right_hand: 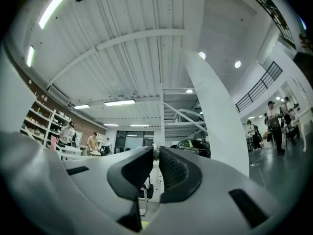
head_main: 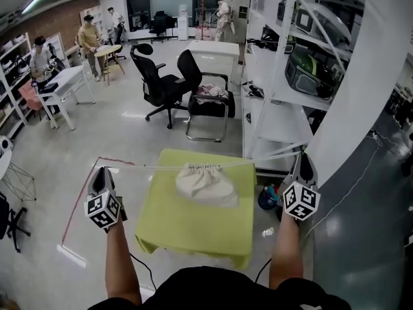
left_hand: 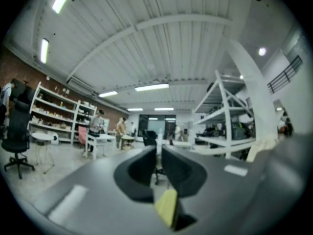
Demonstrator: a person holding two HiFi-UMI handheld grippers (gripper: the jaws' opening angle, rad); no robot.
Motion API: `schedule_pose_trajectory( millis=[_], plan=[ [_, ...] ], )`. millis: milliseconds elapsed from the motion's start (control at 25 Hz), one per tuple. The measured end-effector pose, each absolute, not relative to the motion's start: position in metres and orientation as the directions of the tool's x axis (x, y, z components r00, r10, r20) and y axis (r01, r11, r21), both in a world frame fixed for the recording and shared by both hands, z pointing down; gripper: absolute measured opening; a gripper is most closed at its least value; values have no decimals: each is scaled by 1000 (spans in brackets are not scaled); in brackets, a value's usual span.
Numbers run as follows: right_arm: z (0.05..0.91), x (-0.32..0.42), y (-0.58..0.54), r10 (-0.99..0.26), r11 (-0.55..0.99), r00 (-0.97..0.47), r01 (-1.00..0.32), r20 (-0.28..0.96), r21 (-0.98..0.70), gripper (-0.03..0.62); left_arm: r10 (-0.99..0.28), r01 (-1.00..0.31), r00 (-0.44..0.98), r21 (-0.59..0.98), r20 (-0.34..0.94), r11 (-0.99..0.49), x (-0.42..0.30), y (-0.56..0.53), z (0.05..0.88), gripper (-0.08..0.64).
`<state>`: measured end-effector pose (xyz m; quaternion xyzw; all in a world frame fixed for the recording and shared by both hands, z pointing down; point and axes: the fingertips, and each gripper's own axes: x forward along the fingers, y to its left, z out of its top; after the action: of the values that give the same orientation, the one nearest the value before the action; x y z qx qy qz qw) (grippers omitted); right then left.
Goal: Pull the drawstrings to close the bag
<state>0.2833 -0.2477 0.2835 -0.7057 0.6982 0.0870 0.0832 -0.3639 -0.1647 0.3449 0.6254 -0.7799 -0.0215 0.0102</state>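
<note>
Left gripper (head_main: 102, 171) and right gripper (head_main: 304, 158) sit wide on either side of the bag (head_main: 206, 185), each with jaws pinched together on a cord end. Drawstrings (head_main: 145, 167) run taut into the bag's mouth, which looks gathered shut. Under the bag: green table (head_main: 193, 231). Reads as the end of the pull. Next: slight extra outward tension at most, then release.

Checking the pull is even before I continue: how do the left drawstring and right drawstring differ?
The left drawstring runs nearly level from the bag and its gathered mouth to the left tongs; the right drawstring slants up the head view to the right tongs. The left drawstring reads as one strand, the right drawstring as two. Both are taut, each pinched in shut tongs.
</note>
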Motion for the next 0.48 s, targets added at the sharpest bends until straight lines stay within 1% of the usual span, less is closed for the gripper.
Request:
schedule_pose_trajectory(
  millis=[200,480],
  plan=[
    [288,282,-251,-973,-18,1,-997,-232,70,38,-982,-981,-191,-37,-17,191,-343,-176,335,43],
    [292,263,-268,-966,81,-109,-989,-236,127,40,-989,-988,-144,-58,-13,145,-303,-204,330,43]
  ],
)
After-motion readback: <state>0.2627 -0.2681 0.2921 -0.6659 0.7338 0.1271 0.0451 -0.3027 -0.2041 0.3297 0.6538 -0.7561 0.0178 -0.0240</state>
